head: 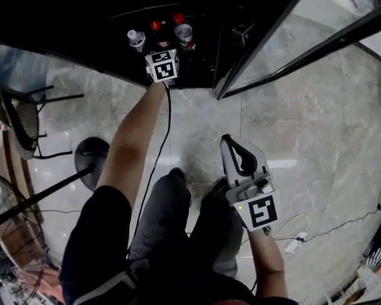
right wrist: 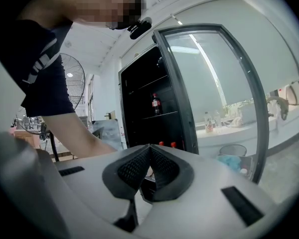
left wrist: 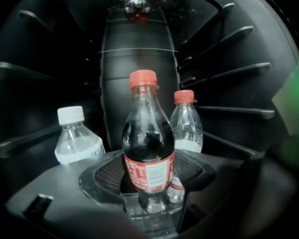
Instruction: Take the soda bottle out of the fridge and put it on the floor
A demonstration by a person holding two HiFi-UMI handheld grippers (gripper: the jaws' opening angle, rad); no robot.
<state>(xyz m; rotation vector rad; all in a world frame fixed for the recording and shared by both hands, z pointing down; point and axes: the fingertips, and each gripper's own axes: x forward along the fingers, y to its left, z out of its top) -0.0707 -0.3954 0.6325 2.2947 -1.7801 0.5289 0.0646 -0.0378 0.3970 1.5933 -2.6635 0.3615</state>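
Pale marble floor lay before a dark fridge whose glass door stood open. Left gripper was inside the fridge, its fingers closed against the label of the soda bottle. The bottle stood upright, with a white-capped water bottle to its left and a second red-capped bottle just behind at right (whether it rested on the shelf or hung clear could not be told). Right gripper hung over the floor, fingers pressed together on nothing. Judged risk: so low a hold on a tall round bottle could let it tip or slip during withdrawal and topple its close neighbours.
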